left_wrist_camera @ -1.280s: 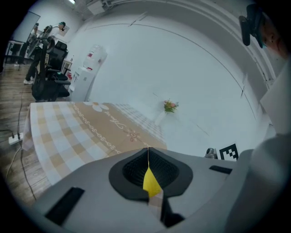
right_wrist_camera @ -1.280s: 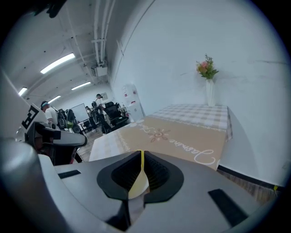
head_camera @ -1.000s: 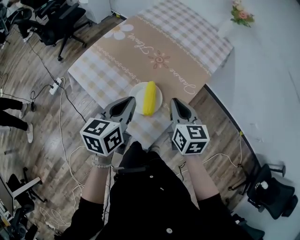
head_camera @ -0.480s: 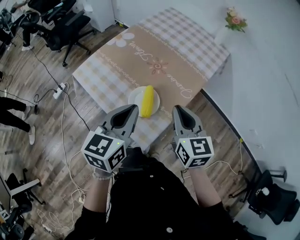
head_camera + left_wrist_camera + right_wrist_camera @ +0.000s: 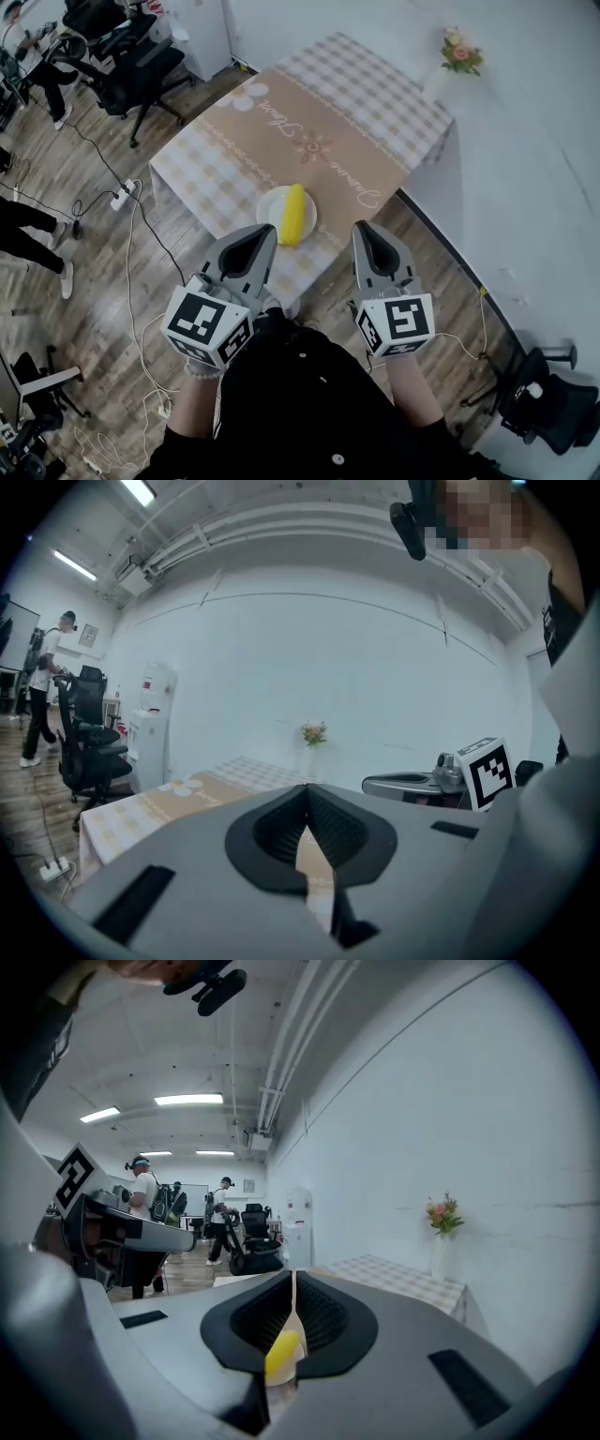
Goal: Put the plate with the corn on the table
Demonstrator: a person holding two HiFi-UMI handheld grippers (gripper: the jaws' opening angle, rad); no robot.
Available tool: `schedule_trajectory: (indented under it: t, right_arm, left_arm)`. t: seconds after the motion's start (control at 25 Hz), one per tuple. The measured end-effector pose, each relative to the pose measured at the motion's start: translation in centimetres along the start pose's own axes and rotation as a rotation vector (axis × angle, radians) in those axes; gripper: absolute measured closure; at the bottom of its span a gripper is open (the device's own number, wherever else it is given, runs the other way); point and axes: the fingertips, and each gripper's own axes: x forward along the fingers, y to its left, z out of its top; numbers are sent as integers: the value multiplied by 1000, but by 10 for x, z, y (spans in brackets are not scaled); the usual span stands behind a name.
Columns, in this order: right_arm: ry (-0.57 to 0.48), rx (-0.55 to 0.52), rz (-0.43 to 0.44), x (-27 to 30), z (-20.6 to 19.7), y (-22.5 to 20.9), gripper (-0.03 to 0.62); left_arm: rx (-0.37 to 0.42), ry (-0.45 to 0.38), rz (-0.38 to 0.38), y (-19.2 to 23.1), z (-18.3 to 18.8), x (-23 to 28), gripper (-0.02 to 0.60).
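- The plate (image 5: 270, 208) with the corn (image 5: 293, 214) stands on the table (image 5: 328, 103), close to its 6 o'clock edge. I judge the placing step complete.
- My left claw (image 5: 266, 232) and right claw (image 5: 362, 229) are both closed tip to tip and hold nothing. They hang at 7 and 5 o'clock of the plate, clear of it.
- As I judge it, the next move is only to draw away. No regrasp is needed.

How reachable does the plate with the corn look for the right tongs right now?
Probably yes. The plate with the corn sits near the table's front edge. Nothing lies between it and the right tongs, which are shut and held off it.
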Motion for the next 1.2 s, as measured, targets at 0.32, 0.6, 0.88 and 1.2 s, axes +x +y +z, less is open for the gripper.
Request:
schedule_trajectory:
  t: [0.32,0.6,0.88,1.2]
  right_arm:
    - [-36,-17,24,-9,15,4,549]
    - [-35,-15,55,-8,18,11,549]
    - [-31,-15,60,-8,15,10,549]
    - [-16,-5,46,-7,13,8,551]
  left_arm:
    - [73,-9,7,-13,10,-4,566]
    - [120,18,8,-21,7,-1,566]
    - [126,22,1,-25,4,1,566]
    - [112,26,11,-22,3,2,566]
